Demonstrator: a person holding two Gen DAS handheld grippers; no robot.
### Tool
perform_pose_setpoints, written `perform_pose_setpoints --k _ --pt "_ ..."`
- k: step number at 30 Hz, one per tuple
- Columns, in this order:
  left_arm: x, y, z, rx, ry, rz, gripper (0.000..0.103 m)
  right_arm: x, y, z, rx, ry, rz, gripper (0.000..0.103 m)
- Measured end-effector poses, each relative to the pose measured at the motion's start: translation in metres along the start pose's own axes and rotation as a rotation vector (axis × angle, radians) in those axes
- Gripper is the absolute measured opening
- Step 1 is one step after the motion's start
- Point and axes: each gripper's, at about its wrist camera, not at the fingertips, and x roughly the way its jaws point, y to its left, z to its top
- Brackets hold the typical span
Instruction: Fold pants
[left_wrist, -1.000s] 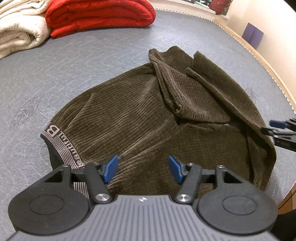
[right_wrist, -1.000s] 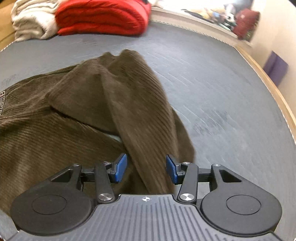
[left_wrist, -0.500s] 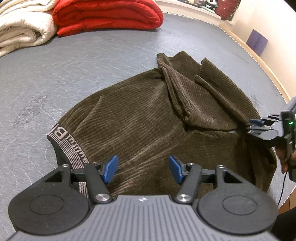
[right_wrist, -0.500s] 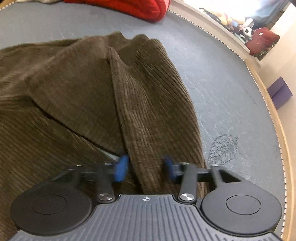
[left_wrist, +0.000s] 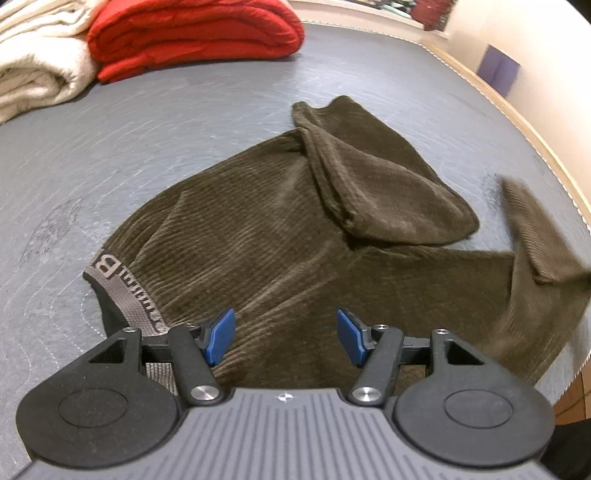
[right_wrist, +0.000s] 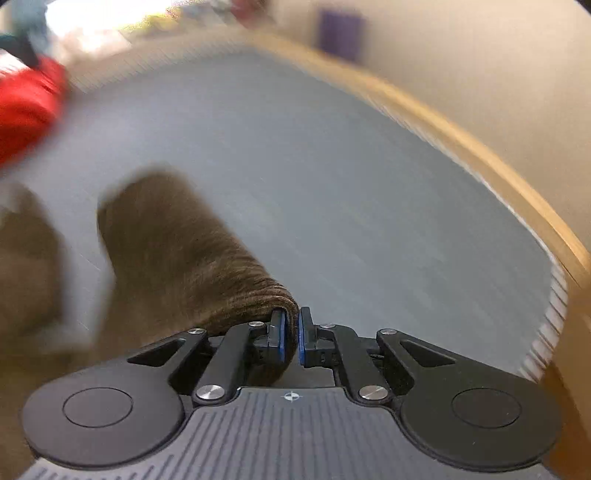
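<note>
— Fingers first: how do the two grippers stand?

— Right gripper (right_wrist: 291, 334) has its blue pads (right_wrist: 281, 338) pinched almost together on a fold of the brown corduroy pants (left_wrist: 280, 236); the cloth bulges up just over the tips and trails away to the left, blurred. Left gripper (left_wrist: 284, 338) has its pads well apart and grips nothing, with the pants' near edge showing between and beyond them.

— Is it touching the cloth?

— Can't tell from where it sits.

— And the pants themselves?

— Spread on the grey mattress (left_wrist: 184, 122), the lettered waistband (left_wrist: 118, 284) at the near left. One leg lies folded back across the middle; another strip of leg is raised at the far right edge, blurred. Well beyond them, at the far left, sit a folded red blanket (left_wrist: 192, 33) and a cream one (left_wrist: 37, 62) beside it.
</note>
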Motion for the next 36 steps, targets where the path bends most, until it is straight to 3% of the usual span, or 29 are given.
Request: perform_pose_setpoints --k 3,5,8,11,14,16,18,22,24,26,27,29,31,32,33,36 --pt "-0.001 -0.008 -0.001 0.02 -0.003 -0.006 0.067 0.029 -0.057 -0.033 0.104 0.253 -0.037 0.006" --pt "0.001 -0.012 -0.001 0.023 0.001 -0.004 0.067 0.034 -0.08 -0.045 0.175 0.304 0.011 0.008" --pt "0.006 -0.018 -0.001 0.032 0.011 0.001 0.067 0.013 -0.087 -0.041 0.196 0.197 0.058 0.015" --pt "0.01 -0.025 -0.001 0.055 0.016 0.004 0.069 -0.01 -0.08 -0.033 0.2 0.066 0.062 0.03" --pt "0.014 -0.025 0.0 0.055 0.025 0.011 0.069 -0.024 -0.059 -0.022 0.128 -0.05 -0.005 0.039" --pt "0.016 -0.024 0.0 0.049 0.026 0.012 0.069 -0.023 -0.051 -0.017 0.127 -0.044 -0.077 0.042" --pt "0.017 -0.021 0.001 0.043 0.028 0.014 0.069 -0.012 -0.063 -0.018 0.264 0.043 -0.097 0.043" --pt "0.017 -0.018 0.006 0.035 0.025 0.006 0.07 0.02 -0.123 -0.047 0.77 0.258 -0.047 0.044" --pt "0.017 -0.018 0.008 0.035 0.023 0.0 0.07 0.024 -0.137 -0.058 0.876 0.293 -0.058 0.044" --pt "0.016 -0.02 0.009 0.035 0.019 -0.009 0.071 0.021 -0.139 -0.058 0.88 0.265 -0.076 0.042" --pt "0.016 -0.022 0.01 0.035 0.018 -0.011 0.071 0.015 -0.139 -0.056 0.869 0.227 -0.129 0.04" --pt "0.015 -0.025 0.011 0.037 0.015 -0.019 0.071 -0.003 -0.152 -0.055 0.888 0.122 -0.258 0.041" --pt "0.015 -0.027 0.011 0.042 0.015 -0.024 0.071 -0.012 -0.17 -0.056 0.958 0.023 -0.285 0.043" --pt "0.015 -0.029 0.011 0.045 0.016 -0.025 0.072 -0.01 -0.17 -0.05 0.893 0.013 -0.274 0.043" --pt "0.015 -0.03 0.012 0.049 0.015 -0.026 0.072 -0.005 -0.163 -0.043 0.802 0.012 -0.209 0.043" --pt "0.016 -0.031 0.014 0.053 0.012 -0.025 0.072 -0.001 -0.106 -0.029 0.424 -0.019 0.073 0.041"
